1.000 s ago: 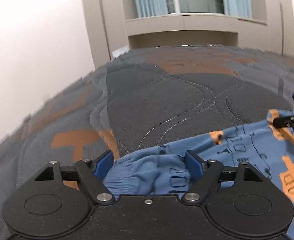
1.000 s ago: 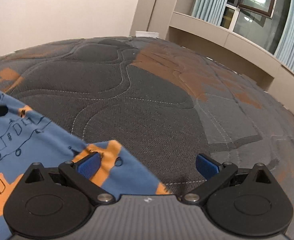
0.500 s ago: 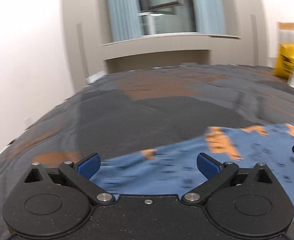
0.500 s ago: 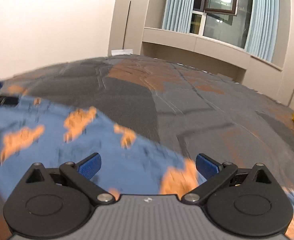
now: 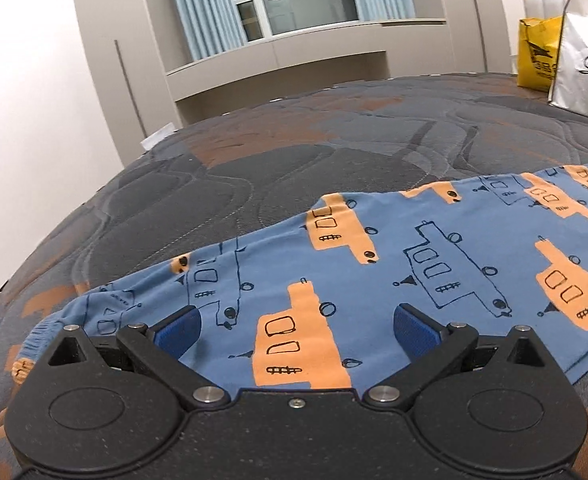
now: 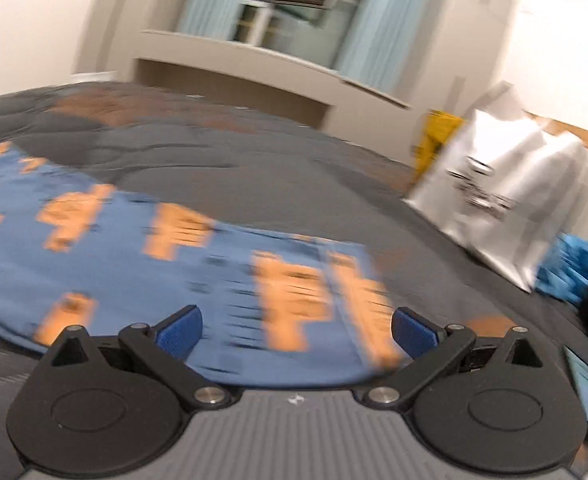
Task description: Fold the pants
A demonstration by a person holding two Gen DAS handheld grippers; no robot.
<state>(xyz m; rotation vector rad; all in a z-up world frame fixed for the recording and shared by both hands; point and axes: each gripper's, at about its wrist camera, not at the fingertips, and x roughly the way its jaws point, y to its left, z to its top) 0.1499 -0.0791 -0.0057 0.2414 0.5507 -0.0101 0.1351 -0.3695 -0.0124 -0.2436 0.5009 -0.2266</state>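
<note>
Pants flat beyond spread jaws

Left tool off the pants, jaws wider; both views swung rightward.

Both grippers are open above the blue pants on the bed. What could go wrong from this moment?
1. The pants lie long and flat on the mattress; with the left gripper open wide, a pinch may catch only the top layer, so the fold could come out uneven.
2. The right wrist view is blurred from motion, so the right gripper may close off the hem.
3. The white bag stands close to the hem end; a wide swing could knock it.
</note>
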